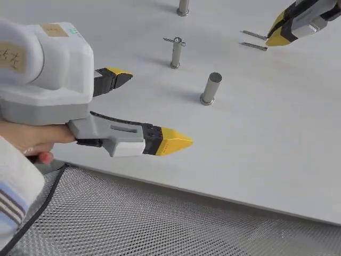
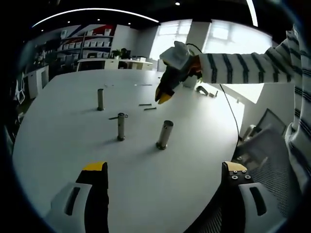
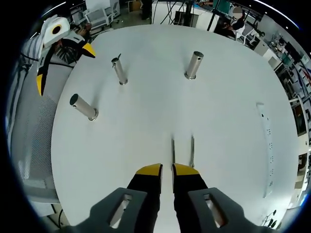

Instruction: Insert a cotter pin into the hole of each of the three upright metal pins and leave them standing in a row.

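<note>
Two thin grey metal cotter pins [image 3: 192, 151] lie on the white table [image 3: 146, 126], just before the right gripper's [image 3: 167, 170] nearly closed jaws. The left gripper [image 2: 164, 167] gapes wide, well apart from three upright silver pins [image 3: 193, 65].

On the table [image 1: 277, 149] I see the far pin [image 1: 183, 7] at top centre and the middle pin [image 1: 176, 53] below it, apparently carrying a cotter pin [image 1: 175, 40]. The near pin [image 1: 211, 88] is lower right of that, and two loose cotter pins [image 1: 253, 46] lie upper right.
</note>
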